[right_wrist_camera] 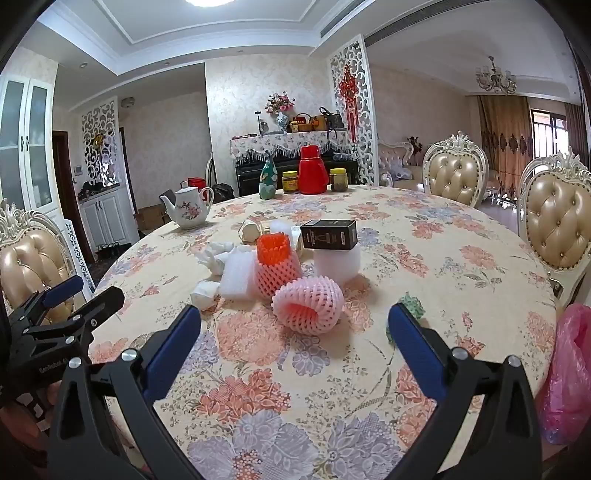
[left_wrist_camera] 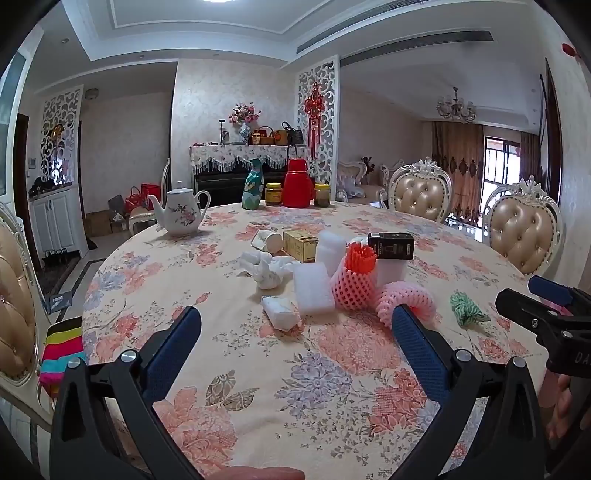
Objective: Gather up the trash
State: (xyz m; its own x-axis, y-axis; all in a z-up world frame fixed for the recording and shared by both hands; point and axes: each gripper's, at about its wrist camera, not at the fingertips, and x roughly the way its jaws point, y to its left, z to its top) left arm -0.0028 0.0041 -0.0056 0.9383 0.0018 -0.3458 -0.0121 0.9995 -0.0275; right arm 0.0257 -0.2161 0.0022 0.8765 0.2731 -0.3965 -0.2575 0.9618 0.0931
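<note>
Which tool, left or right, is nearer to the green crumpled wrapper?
Right. The green crumpled wrapper lies just past the right tool, by its right-hand finger. The left tool faces the foam pieces, with the wrapper off to its right.

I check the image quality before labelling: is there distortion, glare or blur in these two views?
Left wrist view: strong fisheye bending, dark corners, ceiling light glaring, table sharp. Right wrist view: same bending, ceiling light blown out, window bright, pink foam net sharp.
</note>
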